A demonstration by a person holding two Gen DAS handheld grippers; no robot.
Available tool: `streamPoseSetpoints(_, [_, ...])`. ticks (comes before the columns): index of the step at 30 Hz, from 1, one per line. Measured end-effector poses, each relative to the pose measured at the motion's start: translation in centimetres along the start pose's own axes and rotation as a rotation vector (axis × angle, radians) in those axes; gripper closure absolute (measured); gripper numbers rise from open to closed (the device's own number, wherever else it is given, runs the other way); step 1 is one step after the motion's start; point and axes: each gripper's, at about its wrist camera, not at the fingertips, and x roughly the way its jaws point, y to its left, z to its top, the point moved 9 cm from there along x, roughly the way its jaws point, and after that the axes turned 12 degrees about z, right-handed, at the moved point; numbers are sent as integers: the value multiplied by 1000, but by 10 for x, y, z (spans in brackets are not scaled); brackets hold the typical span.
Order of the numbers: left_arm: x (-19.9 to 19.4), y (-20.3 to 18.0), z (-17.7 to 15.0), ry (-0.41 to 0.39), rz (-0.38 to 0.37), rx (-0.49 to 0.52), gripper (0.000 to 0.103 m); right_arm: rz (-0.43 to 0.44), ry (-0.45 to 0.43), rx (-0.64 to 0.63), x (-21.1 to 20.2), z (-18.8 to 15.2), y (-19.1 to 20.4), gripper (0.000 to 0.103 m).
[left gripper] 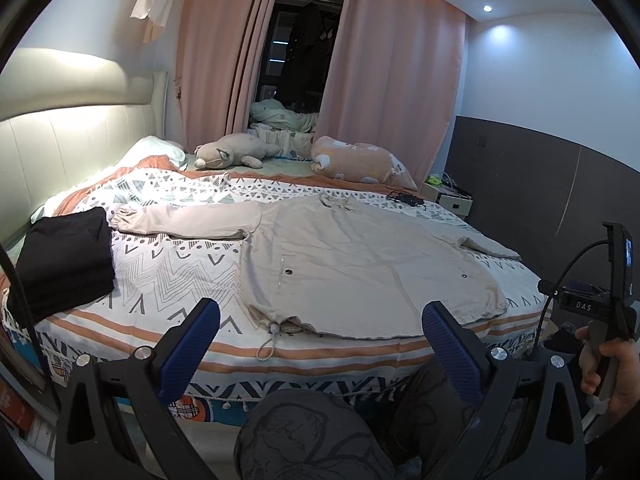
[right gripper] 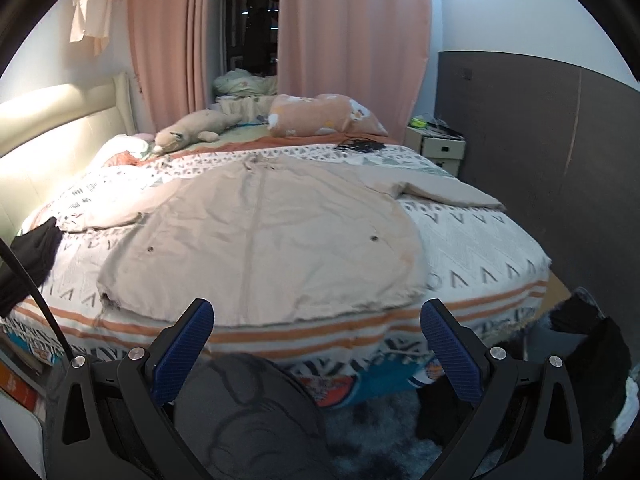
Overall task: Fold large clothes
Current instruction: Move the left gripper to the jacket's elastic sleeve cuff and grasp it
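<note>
The left gripper [left gripper: 320,320] hangs in front of the bed's near edge with its blue jaws wide apart, holding nothing. The right gripper [right gripper: 316,320] is the same, jaws wide and not touching any cloth.

Just past them, a big beige jacket [left gripper: 360,264] lies flat on the bed [left gripper: 172,268], back side up. Its hem runs along the near edge (a little cord [left gripper: 269,340] hangs over it). One sleeve [left gripper: 184,220] stretches toward the left side, the other sleeve [right gripper: 444,190] toward the right.

Near the left edge sits a folded black pile [left gripper: 64,260].

Along the far edge lie a stuffed animal [left gripper: 232,152] and an orange pillow [left gripper: 360,160], with pink curtains [left gripper: 392,80] behind.
</note>
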Motion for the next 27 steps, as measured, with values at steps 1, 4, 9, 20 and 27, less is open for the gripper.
streamPoseSetpoints(1, [5, 2, 1, 7, 5, 0, 0, 3, 0, 3, 4, 2, 0, 0])
streamPoseSetpoints(4, [19, 9, 7, 15, 33, 11, 0, 44, 1, 20, 21, 10, 3, 0])
streamPoseSetpoints(9, [47, 24, 19, 31, 61, -6, 0, 76, 26, 27, 60, 23, 4, 0])
streamPoseSetpoints(20, [121, 77, 52, 69, 166, -70, 0, 69, 79, 59, 157, 79, 25, 0])
streamPoseSetpoints(27, [159, 109, 60, 113, 218, -103, 0, 198, 16, -23, 207, 112, 68, 0])
